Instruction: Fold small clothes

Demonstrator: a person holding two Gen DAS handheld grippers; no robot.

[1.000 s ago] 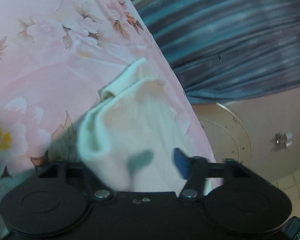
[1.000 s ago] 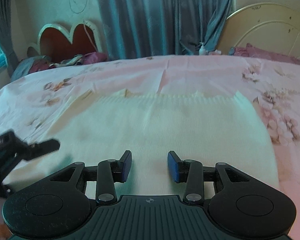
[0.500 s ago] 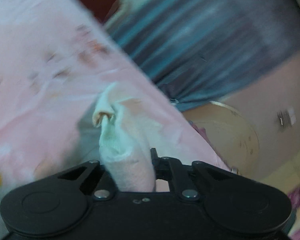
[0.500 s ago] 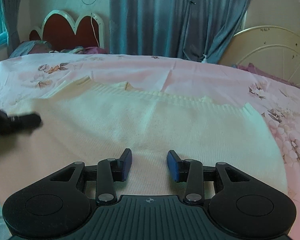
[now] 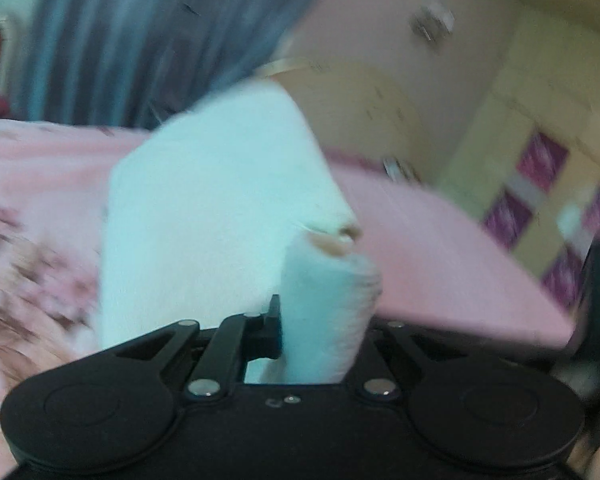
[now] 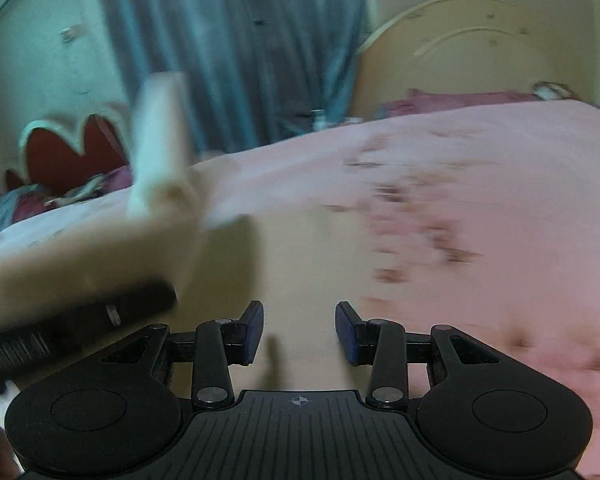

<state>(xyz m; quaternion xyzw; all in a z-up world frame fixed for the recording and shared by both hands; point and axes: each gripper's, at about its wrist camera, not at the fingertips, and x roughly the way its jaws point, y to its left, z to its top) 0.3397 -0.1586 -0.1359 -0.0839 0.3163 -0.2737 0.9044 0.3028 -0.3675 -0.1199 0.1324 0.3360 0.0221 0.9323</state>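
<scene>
A cream knitted sweater (image 6: 292,264) lies on the pink floral bedsheet (image 6: 480,200). My left gripper (image 5: 300,320) is shut on a bunched edge of that sweater (image 5: 220,200) and holds it lifted off the bed, the cloth hanging in front of the camera. In the right wrist view the raised flap (image 6: 160,140) stands up at the left, with the left gripper (image 6: 80,328) dark below it. My right gripper (image 6: 299,332) hovers open over the flat part of the sweater, with nothing between its fingers. Both views are blurred by motion.
Blue-grey curtains (image 6: 240,40) hang behind the bed. A red heart-shaped headboard (image 6: 72,152) with piled bedding is at the far left, and a cream round headboard (image 6: 480,64) at the right. The bed's edge (image 5: 500,312) and a tiled wall (image 5: 540,184) show in the left view.
The left gripper closed on the sweater's edge, then rolled and swung up with it, lifting the cloth. The right gripper slid sideways over the sweater and stayed open.
</scene>
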